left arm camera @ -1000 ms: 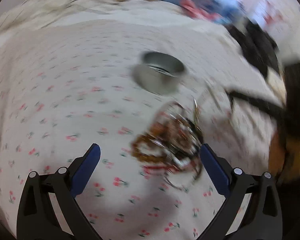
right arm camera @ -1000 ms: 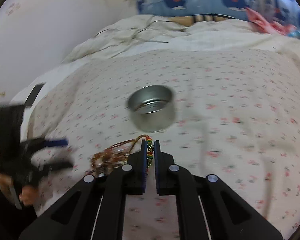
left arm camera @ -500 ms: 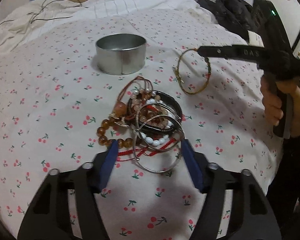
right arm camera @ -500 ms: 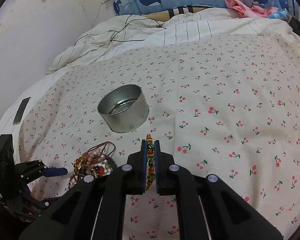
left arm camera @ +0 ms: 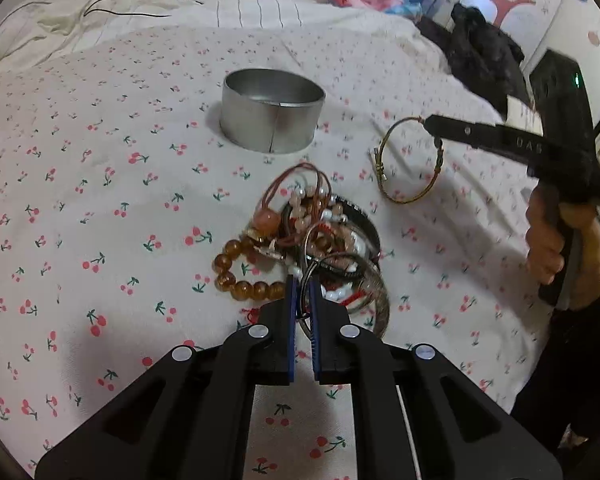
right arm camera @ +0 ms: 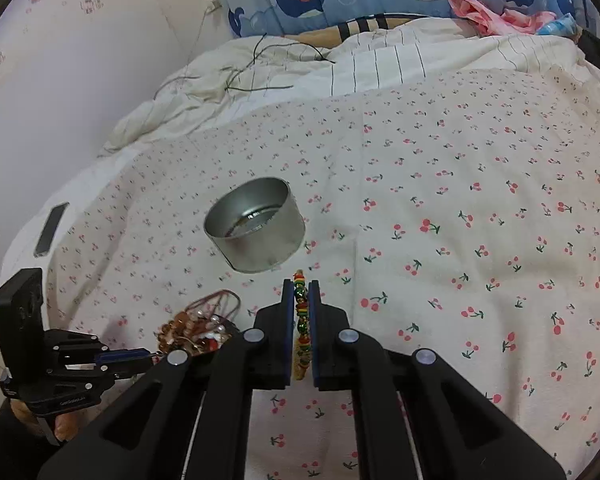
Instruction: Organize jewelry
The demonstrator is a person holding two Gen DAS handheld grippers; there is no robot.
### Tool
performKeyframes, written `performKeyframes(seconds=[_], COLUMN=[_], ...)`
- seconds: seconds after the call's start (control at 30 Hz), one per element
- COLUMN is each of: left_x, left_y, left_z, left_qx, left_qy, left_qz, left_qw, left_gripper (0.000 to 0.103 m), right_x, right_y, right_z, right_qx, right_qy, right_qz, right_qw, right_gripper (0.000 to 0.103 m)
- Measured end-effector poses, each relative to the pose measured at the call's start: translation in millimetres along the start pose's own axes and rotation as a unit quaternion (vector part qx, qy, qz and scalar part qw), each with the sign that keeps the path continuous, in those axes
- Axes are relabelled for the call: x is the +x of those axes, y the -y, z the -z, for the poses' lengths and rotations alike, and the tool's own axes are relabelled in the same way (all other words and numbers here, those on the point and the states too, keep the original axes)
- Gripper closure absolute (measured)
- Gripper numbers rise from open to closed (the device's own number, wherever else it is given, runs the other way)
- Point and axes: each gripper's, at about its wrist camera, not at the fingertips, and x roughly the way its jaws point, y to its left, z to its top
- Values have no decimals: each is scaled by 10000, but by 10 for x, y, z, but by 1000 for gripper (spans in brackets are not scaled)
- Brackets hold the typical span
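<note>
A tangled pile of bracelets (left arm camera: 312, 236) lies on the cherry-print bedsheet (left arm camera: 100, 184), in front of a round silver tin (left arm camera: 272, 120). My left gripper (left arm camera: 302, 284) is at the pile's near edge, its jaws closing on a thin silver bangle (left arm camera: 308, 246) that runs between the pads. My right gripper (right arm camera: 301, 292) is shut on a gold bangle with coloured beads (right arm camera: 300, 308). In the left wrist view that bangle (left arm camera: 410, 160) hangs from the right gripper (left arm camera: 430, 122), right of the tin. The tin (right arm camera: 256, 228) sits just beyond the right fingertips, with the pile (right arm camera: 196, 328) and left gripper (right arm camera: 140, 356) at lower left.
A phone (right arm camera: 52, 229) lies near the bed's left edge. A thin black cable (right arm camera: 260, 68) trails over the striped duvet behind. Dark clothing (left arm camera: 484, 52) is heaped at the far right. A person's hand (left arm camera: 548, 240) grips the right tool's handle.
My left gripper's jaws went from wide open to nearly together around the silver bangle at the pile. The right gripper stayed shut on the beaded bangle and barely moved.
</note>
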Motion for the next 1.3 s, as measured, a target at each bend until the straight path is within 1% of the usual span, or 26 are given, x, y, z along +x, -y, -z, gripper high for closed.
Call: performKeyframes(seconds=[0.1,0.17,0.23,0.5,0.77,0.8,1.0,1.07,1.13,1.2,1.27,1.3], left_x=[-31,-70,-83,-202,-282,-270,-167,-140,-100,-13,145,197], left_y=[-17,-16,-7,77,83,70,31,35,29,8,-73,-112], left_z=[-38,-76,-130,-331,-863,-940,-1341,-1409,-1408,-1344,-1224,-1181], left_qx=[-30,-81,-70,-38,69,57,-62,-64,-64,-29,-104,-160], left_qy=[103,210,265,451,702,724,820,806,697,498,188,68], left_qz=[40,182,153,267,140,134,220,179,280,150,114,87], left_qw=[9999,9996,9995,9986,9974,9973,9964,9966,9972,9986,9997,9998], left_gripper=[98,98,98,98,100,103,103,103,103,102,101,96], right_x=[-57,-92,-131,-171,-201,-202,-187,-171,-149,-141,-126,-114], right_y=[41,70,92,115,97,95,62,47,33,16,-1,-7], right_z=[-29,-50,-71,-106,-105,-106,-106,-96,-85,-79,-73,-71], right_qx=[176,283,376,479,503,510,510,482,461,433,424,417], right_qy=[91,149,230,352,425,431,412,385,324,308,280,267], right_qz=[-217,-348,-469,-609,-768,-785,-874,-850,-843,-804,-828,-834], right_qw=[9996,9989,9979,9964,9949,9947,9940,9945,9948,9953,9953,9953], right_gripper=[95,95,95,95,95,95,95,95,95,95,95,95])
